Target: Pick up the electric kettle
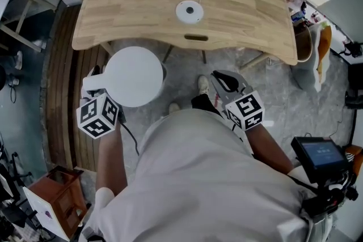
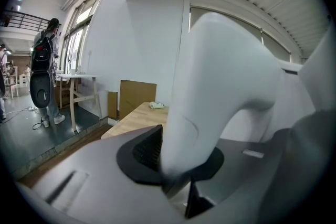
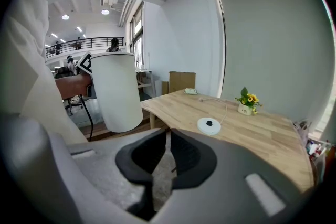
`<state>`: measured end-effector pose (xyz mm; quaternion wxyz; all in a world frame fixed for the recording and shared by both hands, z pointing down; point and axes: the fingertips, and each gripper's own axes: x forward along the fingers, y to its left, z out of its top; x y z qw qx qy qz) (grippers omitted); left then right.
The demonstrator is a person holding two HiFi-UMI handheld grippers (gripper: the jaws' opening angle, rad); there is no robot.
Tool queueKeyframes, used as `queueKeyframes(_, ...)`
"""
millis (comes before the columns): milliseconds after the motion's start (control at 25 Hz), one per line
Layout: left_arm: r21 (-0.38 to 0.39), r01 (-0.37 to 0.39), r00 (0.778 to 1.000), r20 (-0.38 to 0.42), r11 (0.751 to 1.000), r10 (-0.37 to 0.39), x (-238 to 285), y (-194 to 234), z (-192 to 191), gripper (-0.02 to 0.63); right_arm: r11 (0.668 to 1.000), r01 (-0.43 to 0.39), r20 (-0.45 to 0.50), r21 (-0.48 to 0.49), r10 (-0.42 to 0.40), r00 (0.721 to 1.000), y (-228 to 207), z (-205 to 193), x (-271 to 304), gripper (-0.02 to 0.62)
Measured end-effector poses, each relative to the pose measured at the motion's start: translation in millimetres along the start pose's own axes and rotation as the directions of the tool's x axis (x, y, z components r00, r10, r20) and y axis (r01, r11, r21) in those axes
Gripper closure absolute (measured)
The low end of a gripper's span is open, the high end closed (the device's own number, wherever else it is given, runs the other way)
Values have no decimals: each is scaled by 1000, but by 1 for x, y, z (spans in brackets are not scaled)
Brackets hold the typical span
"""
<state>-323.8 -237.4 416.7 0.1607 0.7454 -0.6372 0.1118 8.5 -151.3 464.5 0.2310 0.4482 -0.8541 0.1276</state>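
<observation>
The kettle (image 1: 134, 75) is hanging in the air just in front of the table (image 1: 244, 20), off its base (image 1: 189, 11), and the left gripper (image 1: 97, 88) is squeezing its handle (image 2: 220, 86). The head view is showing only the kettle's round top, while the right gripper view is showing its tall white side. The right gripper (image 1: 226, 82) is holding nothing and is keeping its jaws pressed together.

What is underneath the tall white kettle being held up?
Only air: the tall white electric kettle hangs clear of the light wooden table, its round white base sitting there. From above, its lid hides the floor directly below.
</observation>
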Motion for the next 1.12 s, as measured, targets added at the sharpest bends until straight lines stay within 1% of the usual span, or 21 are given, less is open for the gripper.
queueKeyframes(440, -2, 7, 1000, -19, 1000, -7, 7, 1, -4, 535, 1000, 4, -2, -14, -4, 1000, 2, 3, 3, 571)
queueKeyframes(1120, 11, 30, 1000, -9, 999, -30, 14, -11, -1, 535, 999, 4, 6, -32, -4, 1000, 1, 5, 2, 572)
